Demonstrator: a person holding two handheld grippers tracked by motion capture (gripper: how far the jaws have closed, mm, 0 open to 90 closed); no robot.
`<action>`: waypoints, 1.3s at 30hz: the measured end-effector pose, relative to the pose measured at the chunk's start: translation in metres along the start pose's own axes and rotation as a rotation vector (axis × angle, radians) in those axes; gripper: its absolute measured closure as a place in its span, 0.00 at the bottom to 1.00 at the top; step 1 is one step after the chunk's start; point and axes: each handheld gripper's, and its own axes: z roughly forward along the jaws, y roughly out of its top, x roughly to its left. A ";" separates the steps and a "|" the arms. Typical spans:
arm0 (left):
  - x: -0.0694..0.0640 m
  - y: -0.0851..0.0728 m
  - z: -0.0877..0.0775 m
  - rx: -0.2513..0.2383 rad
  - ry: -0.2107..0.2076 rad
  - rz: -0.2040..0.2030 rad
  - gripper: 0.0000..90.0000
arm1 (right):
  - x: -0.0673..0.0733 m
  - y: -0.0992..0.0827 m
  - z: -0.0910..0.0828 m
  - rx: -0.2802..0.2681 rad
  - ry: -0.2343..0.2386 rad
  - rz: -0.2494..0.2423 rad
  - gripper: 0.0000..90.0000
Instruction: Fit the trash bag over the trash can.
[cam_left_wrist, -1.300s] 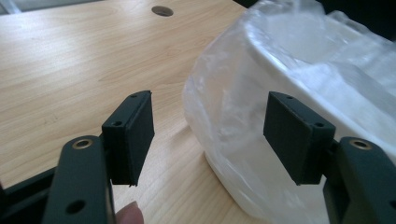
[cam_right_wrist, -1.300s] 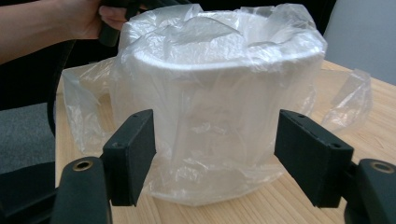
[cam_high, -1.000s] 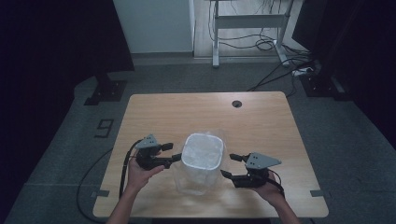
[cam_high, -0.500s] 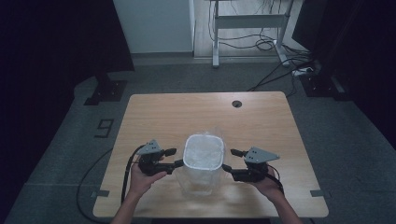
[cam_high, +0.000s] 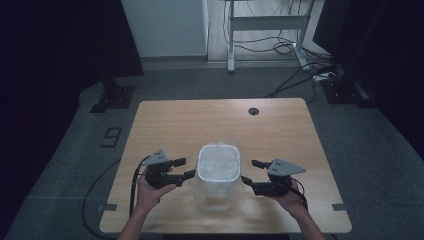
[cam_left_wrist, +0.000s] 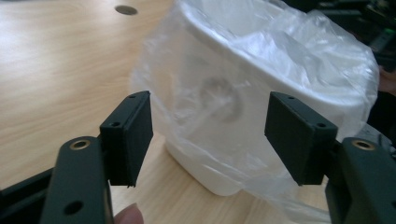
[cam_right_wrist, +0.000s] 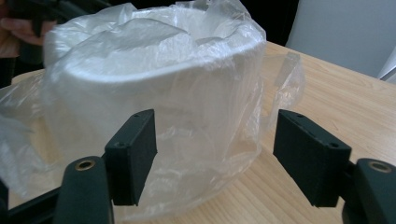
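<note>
While both grippers flank the bagged white bin (cam_high: 218, 172), left (cam_high: 182, 168) and right (cam_high: 252, 171) fingers gape — nothing gripped.

The left gripper (cam_high: 184, 168) has drawn in from the table's left toward the white bin (cam_high: 218, 172); its jaws have just been opening, with nothing clamped between them. The right gripper (cam_high: 251, 172) appears to have closed in on the bin's other side; its jaws have likewise just been opening.
</note>
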 end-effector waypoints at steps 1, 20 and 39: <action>0.001 0.001 -0.002 -0.003 0.007 0.010 0.36 | 0.000 -0.001 -0.002 -0.003 -0.001 -0.001 0.32; -0.002 0.047 -0.007 0.026 -0.049 0.141 0.40 | 0.003 -0.022 -0.028 -0.032 0.023 0.039 0.31; -0.016 0.080 0.031 0.262 -0.154 0.312 0.50 | 0.004 -0.030 -0.035 -0.019 0.033 0.048 0.31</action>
